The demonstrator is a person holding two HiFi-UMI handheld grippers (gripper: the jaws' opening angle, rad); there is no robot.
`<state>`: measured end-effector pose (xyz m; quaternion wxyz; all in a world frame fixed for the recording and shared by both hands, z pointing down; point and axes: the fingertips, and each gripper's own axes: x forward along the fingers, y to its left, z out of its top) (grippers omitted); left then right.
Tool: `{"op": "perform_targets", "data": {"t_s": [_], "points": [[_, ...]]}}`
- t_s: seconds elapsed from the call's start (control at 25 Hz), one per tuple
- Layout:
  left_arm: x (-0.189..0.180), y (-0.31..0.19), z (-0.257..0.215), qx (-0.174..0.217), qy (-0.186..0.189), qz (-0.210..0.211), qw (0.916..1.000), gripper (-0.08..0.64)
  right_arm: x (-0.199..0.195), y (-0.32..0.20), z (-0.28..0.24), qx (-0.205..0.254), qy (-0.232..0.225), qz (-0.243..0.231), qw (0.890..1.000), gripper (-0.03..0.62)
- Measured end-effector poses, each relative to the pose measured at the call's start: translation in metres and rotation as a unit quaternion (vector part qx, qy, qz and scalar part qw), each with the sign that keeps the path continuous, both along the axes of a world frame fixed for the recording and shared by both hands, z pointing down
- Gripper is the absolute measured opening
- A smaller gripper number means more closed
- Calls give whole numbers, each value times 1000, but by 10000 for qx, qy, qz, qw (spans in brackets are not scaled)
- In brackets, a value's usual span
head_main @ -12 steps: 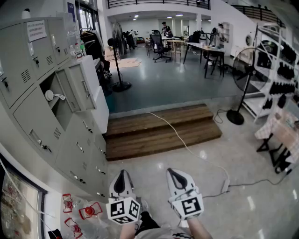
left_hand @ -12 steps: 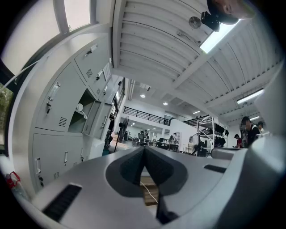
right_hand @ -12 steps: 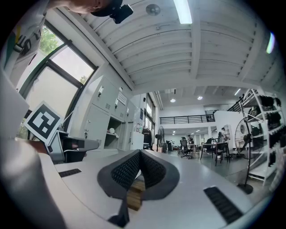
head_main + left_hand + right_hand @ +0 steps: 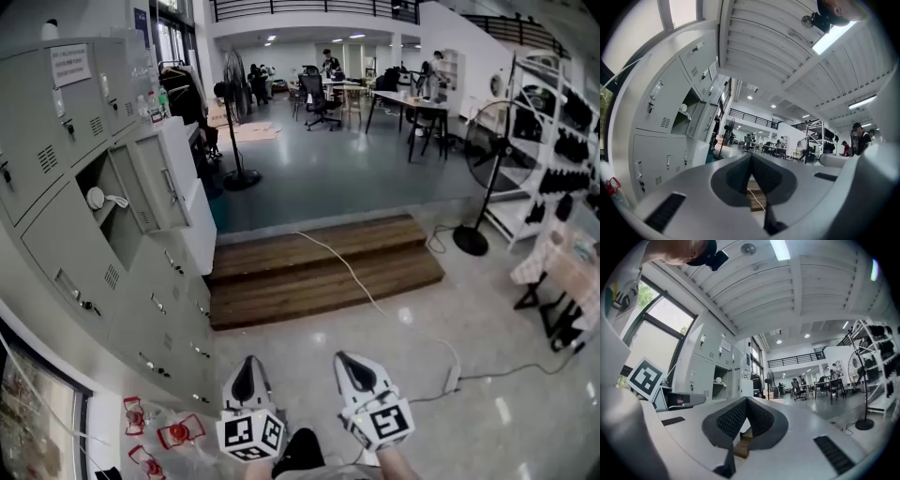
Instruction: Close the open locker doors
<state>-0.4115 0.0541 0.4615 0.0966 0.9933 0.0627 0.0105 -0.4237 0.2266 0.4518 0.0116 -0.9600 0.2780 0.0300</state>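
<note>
Grey locker bank (image 4: 84, 234) along left wall. Open locker door (image 4: 155, 183) swung outward, white object (image 4: 98, 196) in compartment behind it. Wooden step (image 4: 319, 267), white cable (image 4: 349, 272) and standing fan (image 4: 230, 103) ahead. Left gripper (image 4: 247, 367) and right gripper (image 4: 351, 364) both clenched, nothing between jaws. Door well apart, ahead-left of both. Ceiling light (image 4: 780, 249) shows in gripper views only. Head view alone shows cable's run across floor.

I am finding no text that I can actually read. A white paper notice (image 4: 72, 63) is hanging on an upper locker door (image 4: 66, 112), but its printed lines are showing too small to make out. The cubes on my left tongs (image 4: 246, 362) and right tongs (image 4: 350, 359) are showing only black-and-white square patterns, no letters or numbers.
</note>
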Motion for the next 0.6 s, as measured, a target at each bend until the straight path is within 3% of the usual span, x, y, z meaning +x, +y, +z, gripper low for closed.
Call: {"op": "perform_targets", "data": {"t_s": [0.32, 0.6], "points": [[62, -28, -2, -196, -18, 110, 9997, 5, 57, -22, 0, 85, -111, 43, 9999, 6], [118, -81, -4, -381, -49, -87, 9992, 5, 124, -65, -16, 133, -37, 41, 9999, 6]]}}
